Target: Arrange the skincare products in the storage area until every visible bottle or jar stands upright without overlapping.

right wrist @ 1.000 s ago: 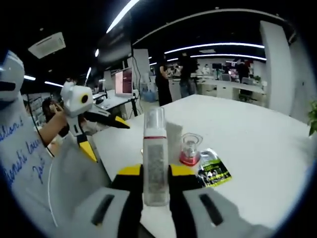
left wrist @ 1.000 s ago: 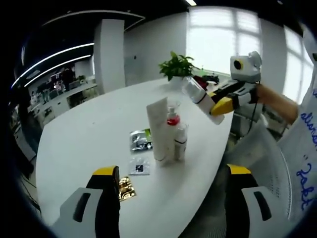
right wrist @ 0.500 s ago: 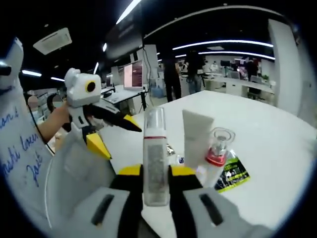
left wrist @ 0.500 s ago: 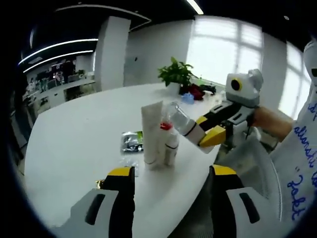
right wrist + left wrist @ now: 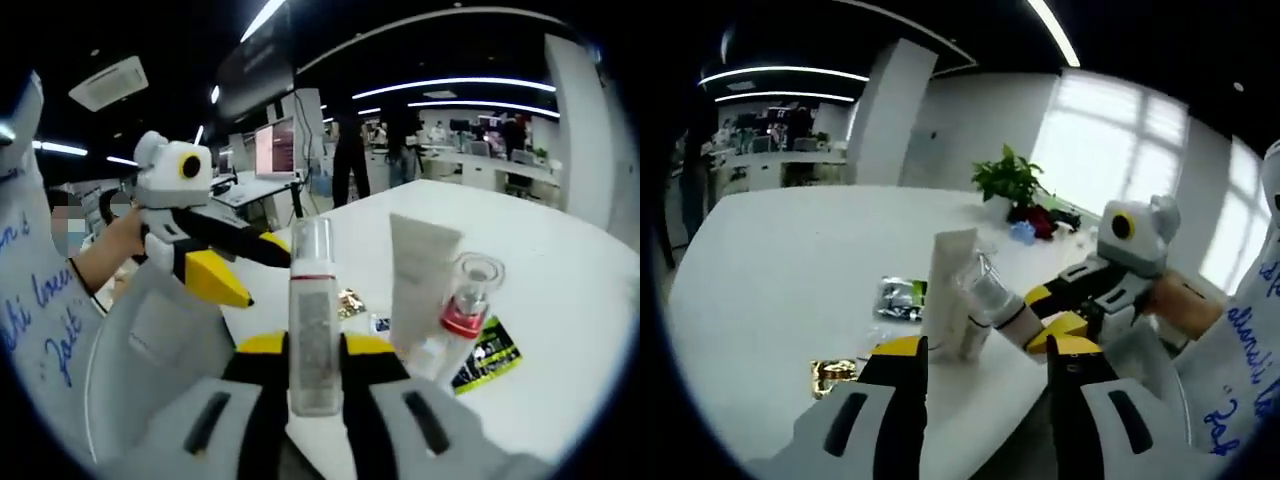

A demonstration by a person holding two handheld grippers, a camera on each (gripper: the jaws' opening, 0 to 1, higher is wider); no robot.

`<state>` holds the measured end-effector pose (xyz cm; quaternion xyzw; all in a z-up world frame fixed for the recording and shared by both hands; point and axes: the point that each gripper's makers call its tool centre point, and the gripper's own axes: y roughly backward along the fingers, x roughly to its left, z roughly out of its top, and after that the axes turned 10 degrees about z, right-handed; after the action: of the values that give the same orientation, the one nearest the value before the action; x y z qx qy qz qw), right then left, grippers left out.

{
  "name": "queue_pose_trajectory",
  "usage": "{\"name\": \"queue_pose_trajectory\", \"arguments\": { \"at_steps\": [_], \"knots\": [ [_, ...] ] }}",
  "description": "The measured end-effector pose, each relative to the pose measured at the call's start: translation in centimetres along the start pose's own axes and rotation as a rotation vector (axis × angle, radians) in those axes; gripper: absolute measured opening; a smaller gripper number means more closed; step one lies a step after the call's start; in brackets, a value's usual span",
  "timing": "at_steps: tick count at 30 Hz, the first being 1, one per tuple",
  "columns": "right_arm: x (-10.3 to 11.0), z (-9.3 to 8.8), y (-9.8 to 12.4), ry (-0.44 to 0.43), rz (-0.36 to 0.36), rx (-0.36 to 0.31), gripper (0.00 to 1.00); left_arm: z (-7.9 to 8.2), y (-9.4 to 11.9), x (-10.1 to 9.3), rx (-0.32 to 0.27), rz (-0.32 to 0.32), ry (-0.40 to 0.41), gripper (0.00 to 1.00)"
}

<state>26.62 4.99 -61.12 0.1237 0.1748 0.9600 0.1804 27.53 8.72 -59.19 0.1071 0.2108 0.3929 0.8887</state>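
The right gripper (image 5: pixel 316 352) is clamping a clear pump bottle (image 5: pixel 314 318) by its body, bringing it beside the white tube (image 5: pixel 424 278) and red-collared bottle (image 5: pixel 464 302) standing near the desk (image 5: pixel 560 300) edge, probably to stand it alongside. The left gripper (image 5: pixel 985 362) is hovering wide open, holding nothing.

Open-plan office: desks (image 5: pixel 470 178), monitor (image 5: pixel 268 152), strip lights (image 5: pixel 450 85).

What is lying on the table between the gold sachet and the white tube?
In the right gripper view, a small clear sachet lies between the gold sachet and the white tube.
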Motion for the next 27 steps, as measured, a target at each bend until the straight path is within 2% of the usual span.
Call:
{"name": "queue_pose_trajectory", "arguments": {
  "at_steps": [5,14,21,27],
  "knots": [
    [0.2,0.3,-0.5,0.006,0.002,-0.006,0.18,0.6,-0.4,-0.6,-0.028,-0.024,0.068,0.40],
    [0.8,0.7,-1.4,0.058,-0.009,0.000,0.18,0.9,-1.4,-0.7,-0.033,-0.029,0.141,0.34],
    [0.8,0.8,-1.7,0.104,-0.036,0.014,0.18,0.8,-1.8,-0.3,-0.039,-0.012,0.177,0.30],
    [0.9,1.1,-2.2,0.189,-0.073,0.046,0.19,0.8,-2.2,0.2,-0.046,0.010,0.208,0.26]
  ]
}}
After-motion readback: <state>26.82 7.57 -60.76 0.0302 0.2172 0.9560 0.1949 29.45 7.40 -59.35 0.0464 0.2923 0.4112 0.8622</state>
